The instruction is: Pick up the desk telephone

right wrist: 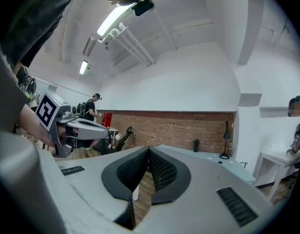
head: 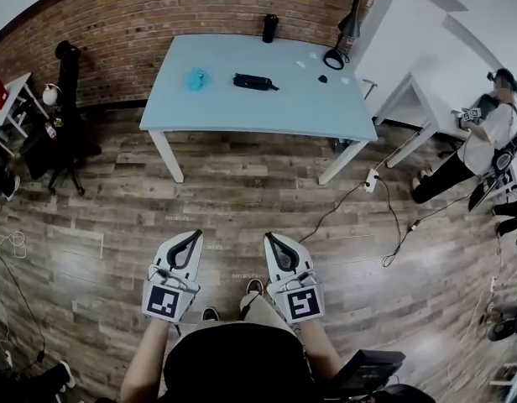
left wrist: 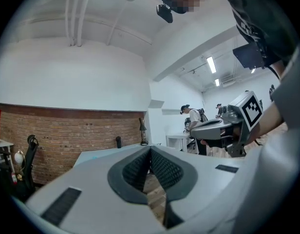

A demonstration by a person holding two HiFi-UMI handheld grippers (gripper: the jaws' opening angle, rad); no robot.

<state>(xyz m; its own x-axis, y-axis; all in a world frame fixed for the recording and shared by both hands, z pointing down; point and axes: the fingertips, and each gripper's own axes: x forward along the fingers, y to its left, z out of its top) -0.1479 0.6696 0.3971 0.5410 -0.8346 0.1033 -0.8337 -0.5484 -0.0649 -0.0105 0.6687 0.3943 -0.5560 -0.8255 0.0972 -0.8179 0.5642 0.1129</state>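
Note:
A black oblong object [head: 254, 81], too small to tell whether it is the telephone, lies near the middle of the light blue table [head: 242, 112] by the brick wall. Both grippers hang over the wooden floor, well short of the table and pointing toward it. My left gripper [head: 195, 235] is shut with nothing between its jaws, and its closed tips [left wrist: 150, 148] frame the table's edge. My right gripper [head: 269, 238] is shut and empty too, its closed tips [right wrist: 148, 149] aimed at the table [right wrist: 223, 165]. Each gripper shows in the other's view, side by side.
On the table also sit a blue object [head: 197, 78], a black cylinder [head: 269, 28], a black desk lamp [head: 342, 36] and small white bits. White desks and a person [head: 481, 145] stand at right. Cables [head: 393, 225] trail across the floor. A chair [head: 61, 133] stands at left.

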